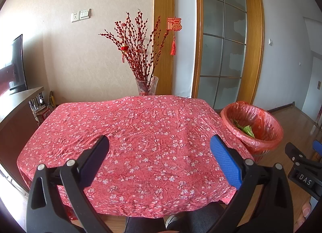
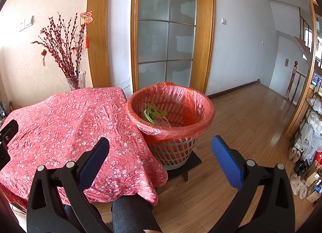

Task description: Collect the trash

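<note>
A grey lattice bin lined with a red plastic bag stands on a small dark stool to the right of the table; in the left wrist view the bin shows at the table's right edge. Green and yellow scraps lie inside it, seen as green scraps from the left. My left gripper hangs open above the near half of the red floral tablecloth, nothing between its fingers. My right gripper is open over the table's right corner and the bin's base. No trash shows on the cloth.
A glass vase of red branches stands at the table's far edge. A dark cabinet with a TV is at the left. A person's legs are under the table's near edge. Shoes and bags crowd the right wall; wood floor lies beyond the bin.
</note>
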A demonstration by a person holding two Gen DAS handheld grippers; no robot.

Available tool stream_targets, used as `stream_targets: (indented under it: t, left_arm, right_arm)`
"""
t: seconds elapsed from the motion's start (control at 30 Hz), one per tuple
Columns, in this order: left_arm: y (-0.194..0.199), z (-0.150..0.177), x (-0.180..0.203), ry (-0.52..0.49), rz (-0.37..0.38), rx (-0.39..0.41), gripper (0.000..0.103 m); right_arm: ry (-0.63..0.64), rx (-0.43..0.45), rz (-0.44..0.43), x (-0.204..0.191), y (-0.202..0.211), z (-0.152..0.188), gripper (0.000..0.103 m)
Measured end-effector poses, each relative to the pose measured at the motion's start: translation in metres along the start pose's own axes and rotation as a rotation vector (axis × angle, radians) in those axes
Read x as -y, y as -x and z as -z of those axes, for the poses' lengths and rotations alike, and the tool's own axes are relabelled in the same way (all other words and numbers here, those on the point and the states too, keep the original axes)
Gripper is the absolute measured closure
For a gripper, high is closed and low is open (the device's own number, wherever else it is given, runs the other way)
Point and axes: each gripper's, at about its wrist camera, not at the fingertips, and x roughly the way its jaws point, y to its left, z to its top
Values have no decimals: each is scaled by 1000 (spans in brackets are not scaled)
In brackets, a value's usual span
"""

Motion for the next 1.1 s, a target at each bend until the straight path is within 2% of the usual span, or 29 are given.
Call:
stream_targets:
  t: [1.1]
  left_arm:
    - [-5, 2, -2, -2, -3, -2, 5]
  right_arm:
    - [-5, -4, 2, 1, -3, 2, 2]
